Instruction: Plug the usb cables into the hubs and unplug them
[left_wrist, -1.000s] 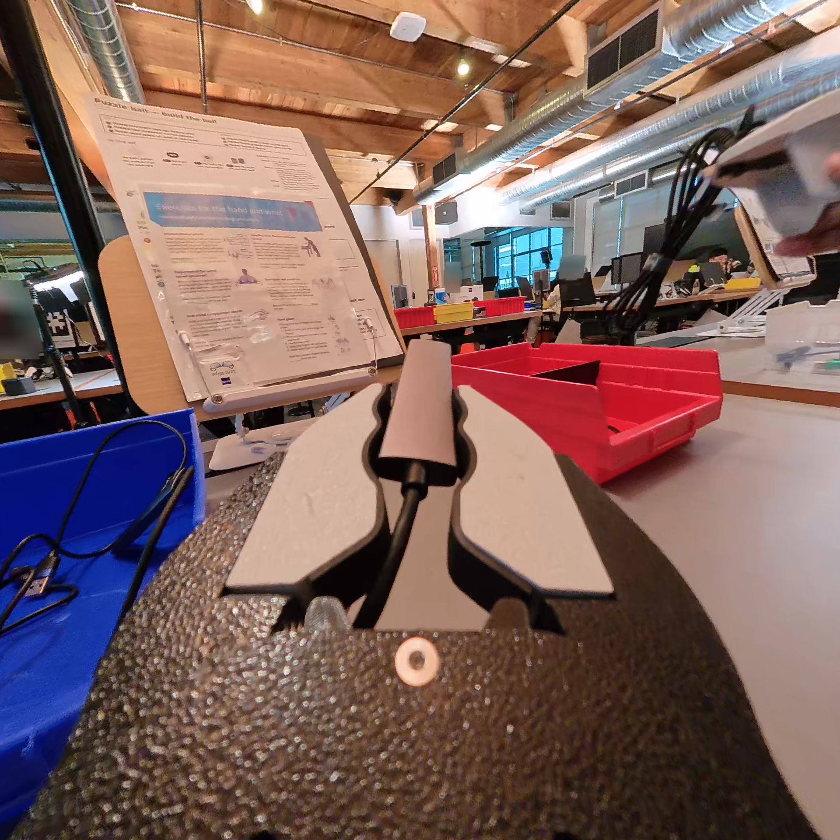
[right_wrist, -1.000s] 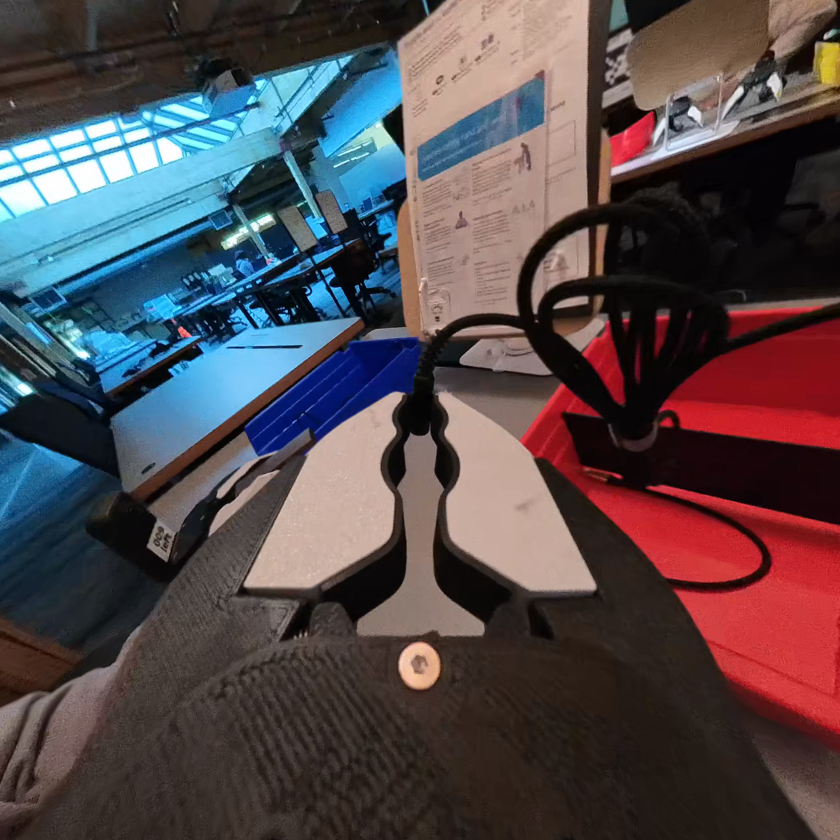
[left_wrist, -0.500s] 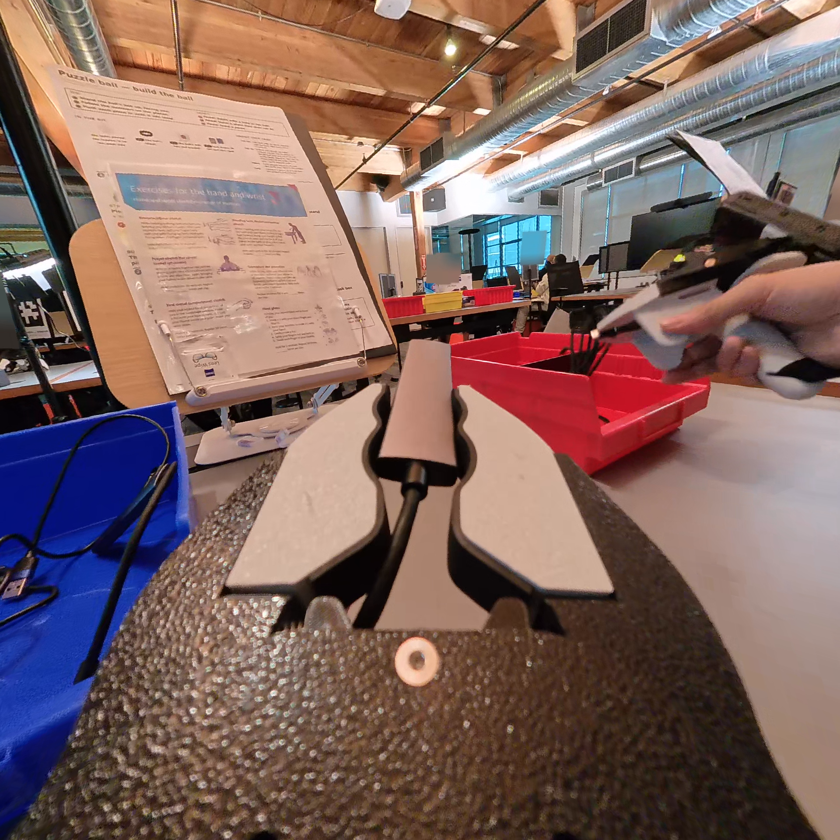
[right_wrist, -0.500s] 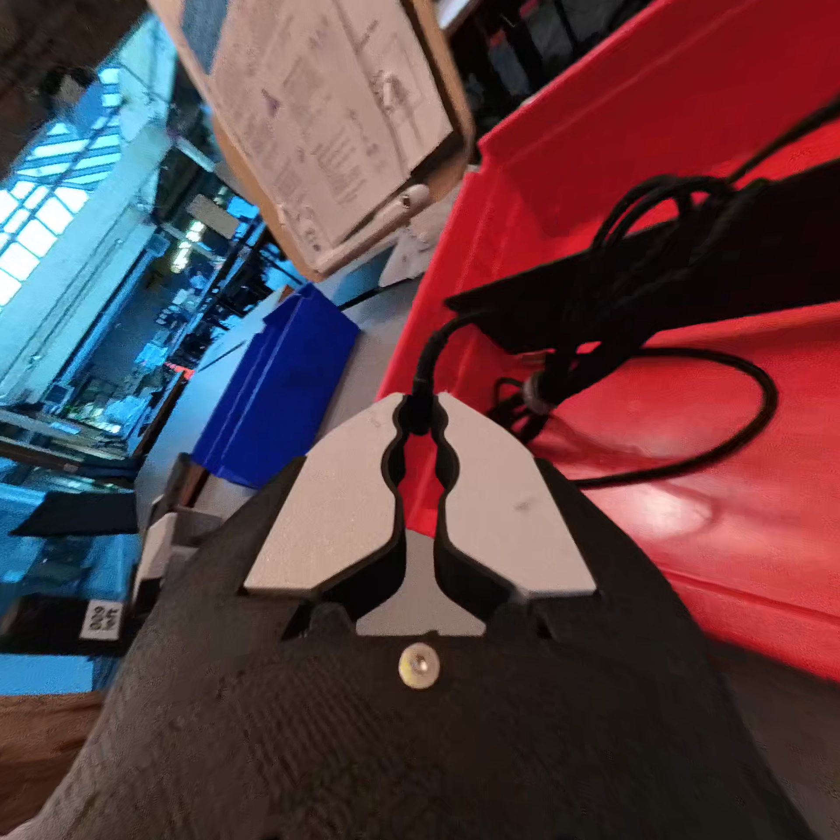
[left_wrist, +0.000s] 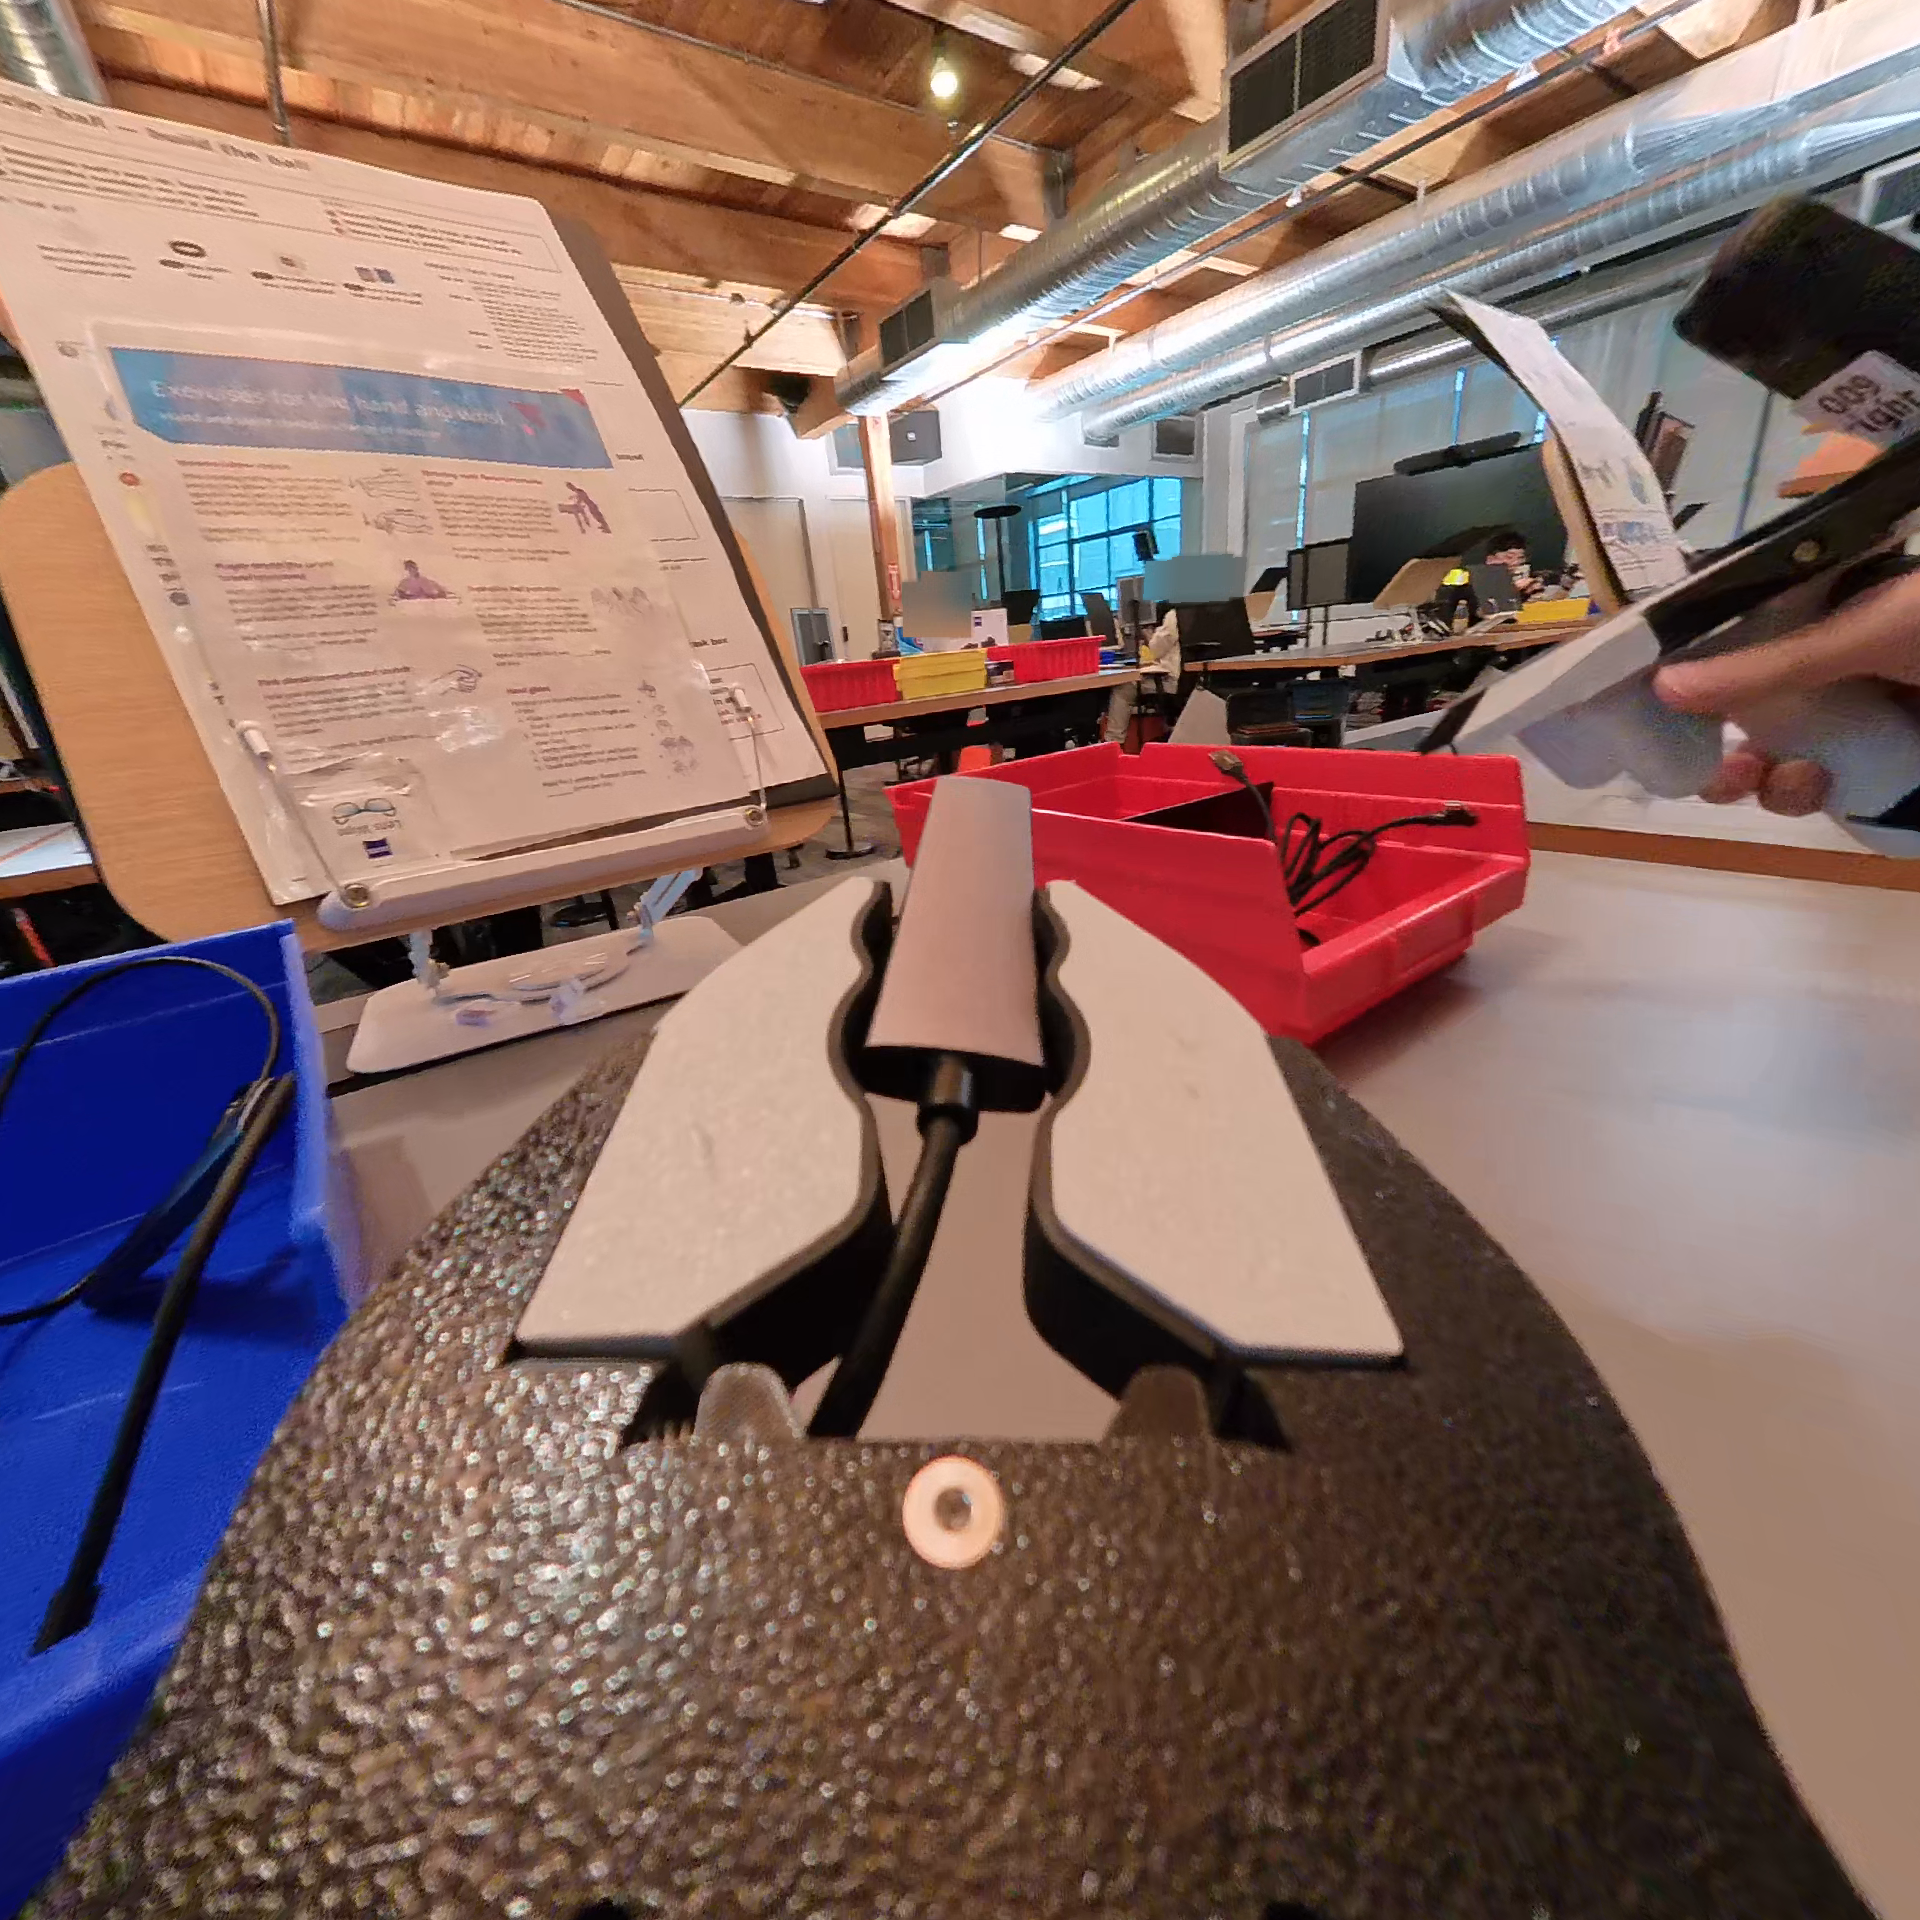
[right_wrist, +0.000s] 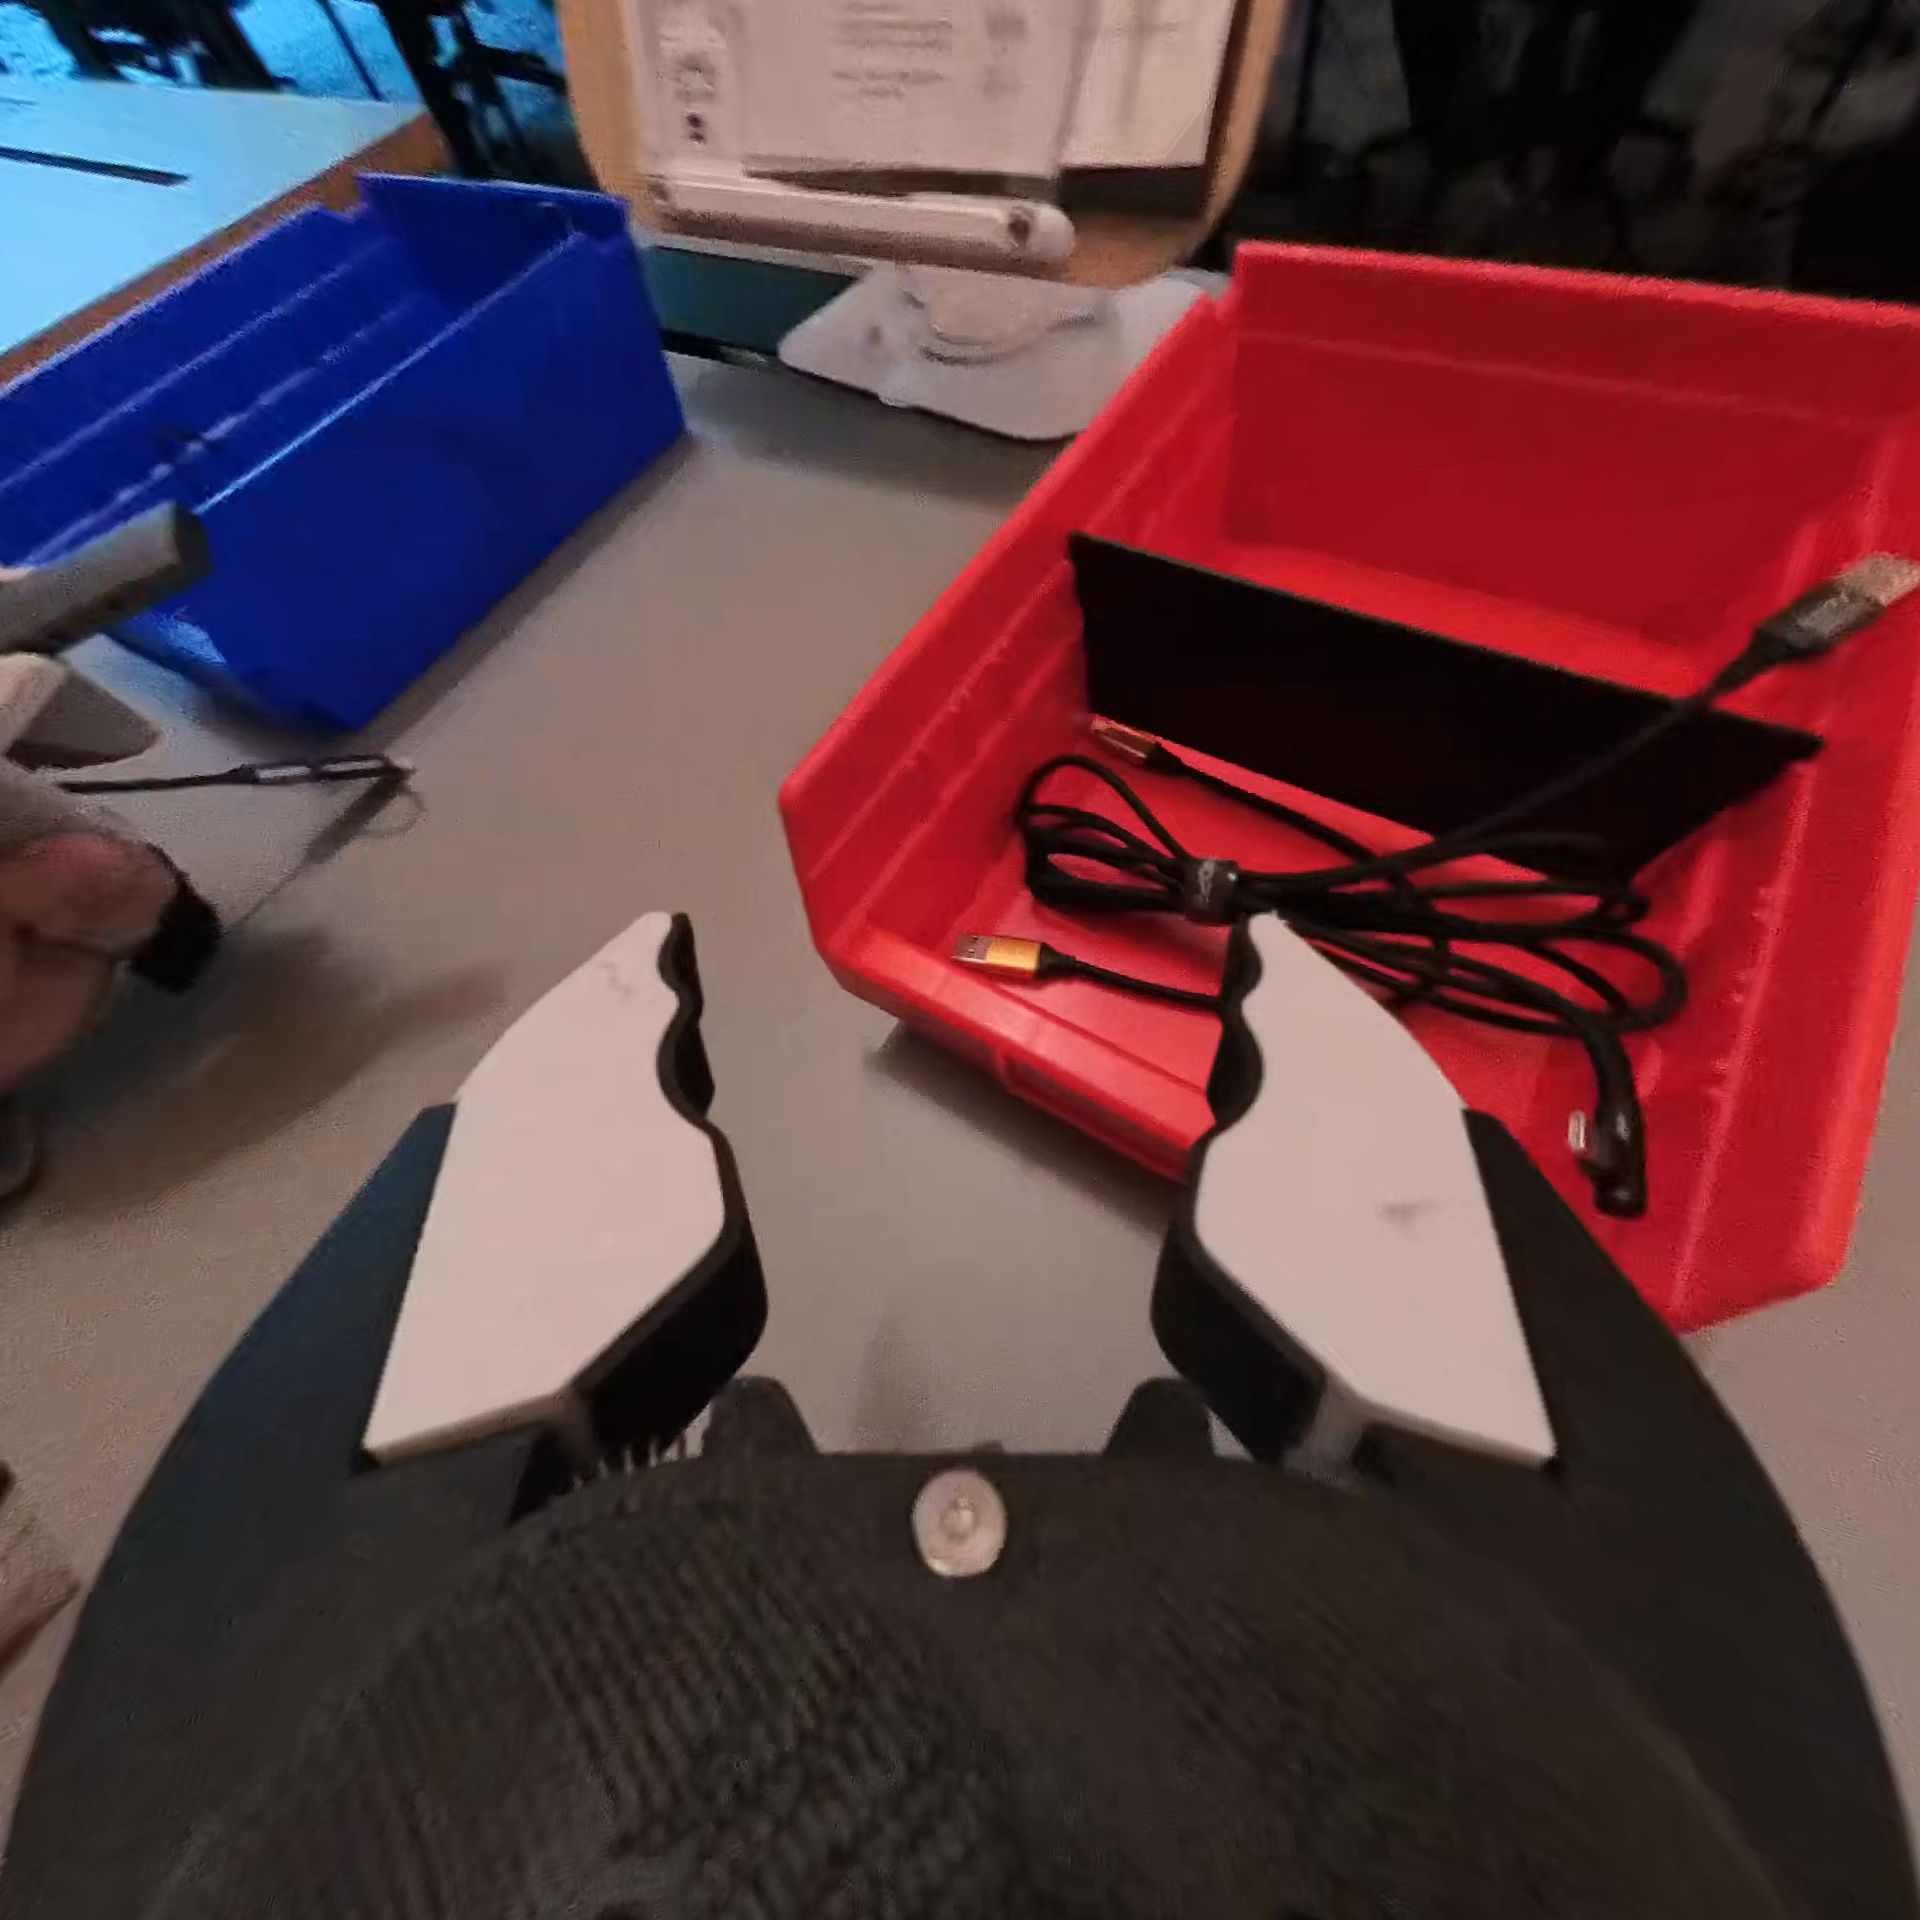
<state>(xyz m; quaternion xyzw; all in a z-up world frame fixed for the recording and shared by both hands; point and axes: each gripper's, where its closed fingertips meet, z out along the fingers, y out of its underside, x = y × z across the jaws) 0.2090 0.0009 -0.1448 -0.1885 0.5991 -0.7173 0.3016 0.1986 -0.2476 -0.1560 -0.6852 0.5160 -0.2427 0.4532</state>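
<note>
My left gripper (left_wrist: 958, 904) is shut on a grey USB hub (left_wrist: 961, 914), whose black lead runs back between the fingers. My right gripper (right_wrist: 956, 935) is open and empty above the grey table, just left of the red bin (right_wrist: 1766, 1039). A bundled black USB cable (right_wrist: 1351, 904) with orange-tipped plugs lies in the red bin's front compartment, one plug resting on the black divider (right_wrist: 1403, 675). In the left wrist view the red bin (left_wrist: 1195, 894) holds the cable (left_wrist: 1320, 852), and the right gripper (left_wrist: 1683, 665) is at the far right in a hand.
A blue bin (right_wrist: 343, 436) stands at the left; it holds black cables (left_wrist: 156, 1299) in the left wrist view. A document stand with printed sheets (left_wrist: 416, 582) stands behind, between the bins. A thin black cable (right_wrist: 260, 774) lies on the table by the blue bin.
My right gripper has let go of the black cable bundle, which now lies in the red bin, and has opened and pulled back. My left gripper still holds the hub.
</note>
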